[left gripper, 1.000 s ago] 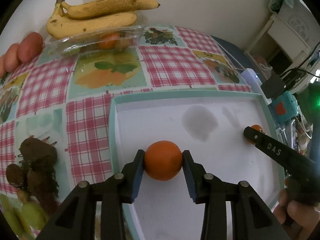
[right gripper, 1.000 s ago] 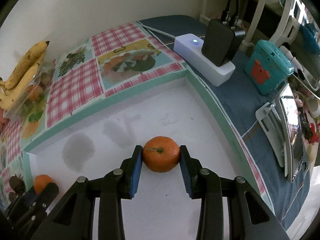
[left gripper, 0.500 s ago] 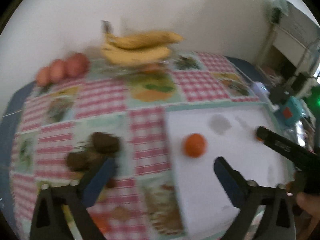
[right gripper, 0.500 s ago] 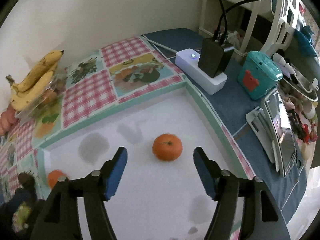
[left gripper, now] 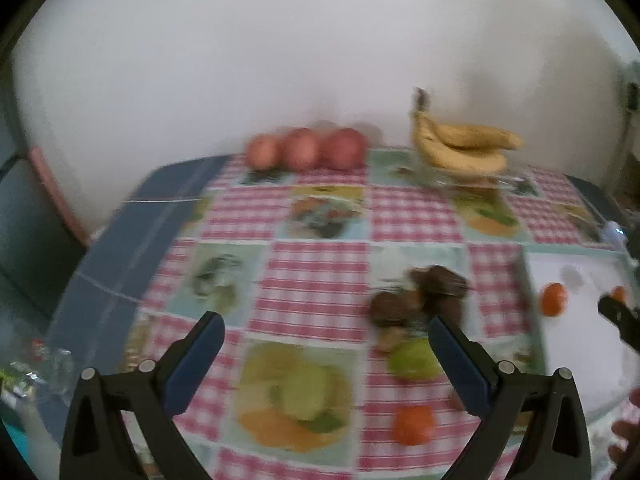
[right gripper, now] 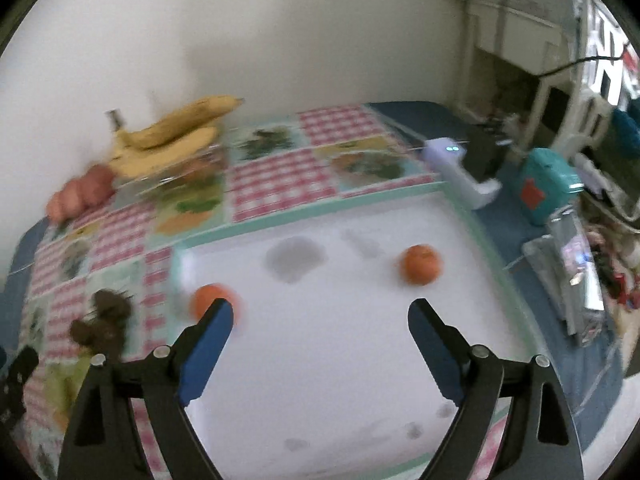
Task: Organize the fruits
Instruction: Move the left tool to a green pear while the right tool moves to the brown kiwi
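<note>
Two oranges are set in the white tray; other fruit is left on the counter; both grippers' jaws have just been spread, empty.

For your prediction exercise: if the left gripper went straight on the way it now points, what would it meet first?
Probably bare checked tablecloth: nothing lies between the open left gripper fingers; depth is unclear.

Checked tablecloth; white power strip
</note>
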